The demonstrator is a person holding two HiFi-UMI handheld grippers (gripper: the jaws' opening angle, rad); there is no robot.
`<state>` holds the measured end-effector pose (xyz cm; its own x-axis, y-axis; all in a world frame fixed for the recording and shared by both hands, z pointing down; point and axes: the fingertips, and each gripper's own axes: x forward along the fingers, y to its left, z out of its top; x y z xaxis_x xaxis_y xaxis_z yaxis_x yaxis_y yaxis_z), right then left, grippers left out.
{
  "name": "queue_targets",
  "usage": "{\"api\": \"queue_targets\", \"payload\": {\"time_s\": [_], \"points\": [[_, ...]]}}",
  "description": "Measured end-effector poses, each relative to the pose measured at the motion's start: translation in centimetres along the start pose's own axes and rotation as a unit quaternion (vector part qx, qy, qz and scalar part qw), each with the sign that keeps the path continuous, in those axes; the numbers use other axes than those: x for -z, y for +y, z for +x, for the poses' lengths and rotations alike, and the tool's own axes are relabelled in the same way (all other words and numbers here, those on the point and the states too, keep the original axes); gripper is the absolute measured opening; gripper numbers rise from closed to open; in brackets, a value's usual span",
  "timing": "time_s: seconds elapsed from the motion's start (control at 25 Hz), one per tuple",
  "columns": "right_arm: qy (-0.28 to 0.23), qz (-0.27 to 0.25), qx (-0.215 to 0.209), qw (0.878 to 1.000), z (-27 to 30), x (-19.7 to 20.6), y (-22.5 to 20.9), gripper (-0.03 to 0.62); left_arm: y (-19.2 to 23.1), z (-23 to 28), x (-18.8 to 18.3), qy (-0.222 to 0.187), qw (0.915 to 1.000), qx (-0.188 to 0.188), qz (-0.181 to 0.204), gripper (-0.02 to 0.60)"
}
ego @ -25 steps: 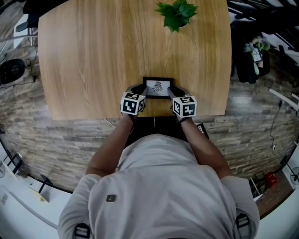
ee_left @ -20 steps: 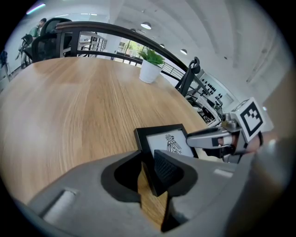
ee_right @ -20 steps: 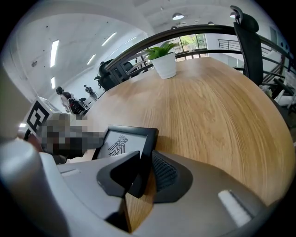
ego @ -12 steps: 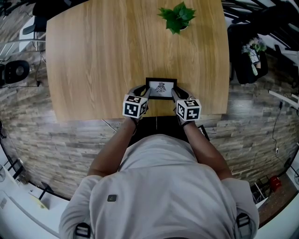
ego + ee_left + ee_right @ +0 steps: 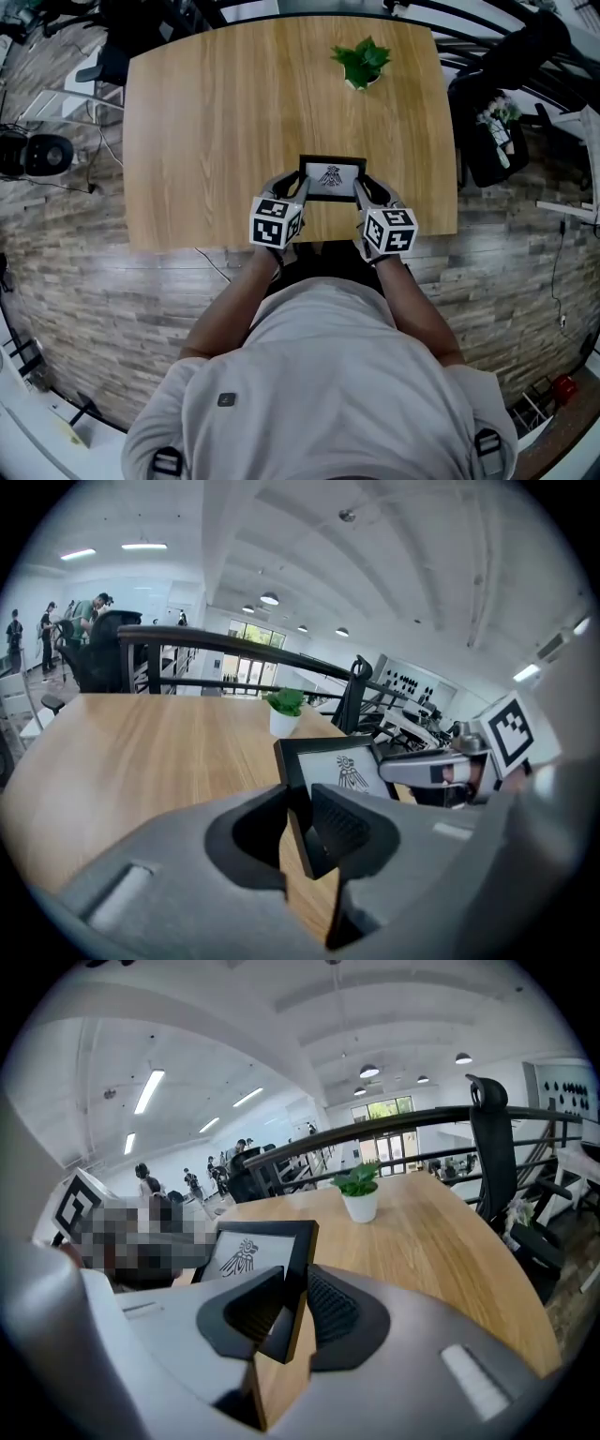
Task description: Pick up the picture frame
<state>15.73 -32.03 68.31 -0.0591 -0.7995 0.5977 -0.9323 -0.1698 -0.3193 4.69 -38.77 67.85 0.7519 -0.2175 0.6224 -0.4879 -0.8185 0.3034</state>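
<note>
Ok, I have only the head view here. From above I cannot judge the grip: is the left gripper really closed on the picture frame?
Observer: Yes. In the left gripper view the left gripper has its jaws pressed on the left edge of the picture frame; they have just been closing further.
Operator: And the right one?
Observer: The right gripper also pinches it, on the right edge; its jaws too have just been closing.
Operator: Does the frame touch the table?
Observer: It seems not: its lower corner hangs free below the jaws, with the table behind it.
</note>
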Motion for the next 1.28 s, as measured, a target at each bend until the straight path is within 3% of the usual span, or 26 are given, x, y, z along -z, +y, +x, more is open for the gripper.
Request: {"api": "queue_targets", "payload": {"time_s": [0.32, 0.76, 1.04, 1.28], "points": [[-0.097, -0.06, 0.005, 0.993, -4.0, -7.5, 3.8, 0.092, -0.7, -5.3, -6.5, -0.088, 0.9955, -0.002, 0.035, 0.087], [-0.196, -0.103, 0.01, 0.975, -8.8, -15.7, 7.7, 0.091, -2.3, -11.7, -14.3, -0.185, 0.9786, -0.005, 0.09, 0.087], [-0.209, -0.105, 0.012, 0.972, -9.4, -15.8, 8.8, 0.089, -2.3, -13.0, -14.6, -0.198, 0.9753, -0.003, 0.097, 0.087], [-0.194, -0.099, 0.021, 0.976, -9.7, -14.1, 8.5, 0.089, -2.7, -12.6, -12.7, -0.19, 0.9782, 0.009, 0.084, 0.087]]}}
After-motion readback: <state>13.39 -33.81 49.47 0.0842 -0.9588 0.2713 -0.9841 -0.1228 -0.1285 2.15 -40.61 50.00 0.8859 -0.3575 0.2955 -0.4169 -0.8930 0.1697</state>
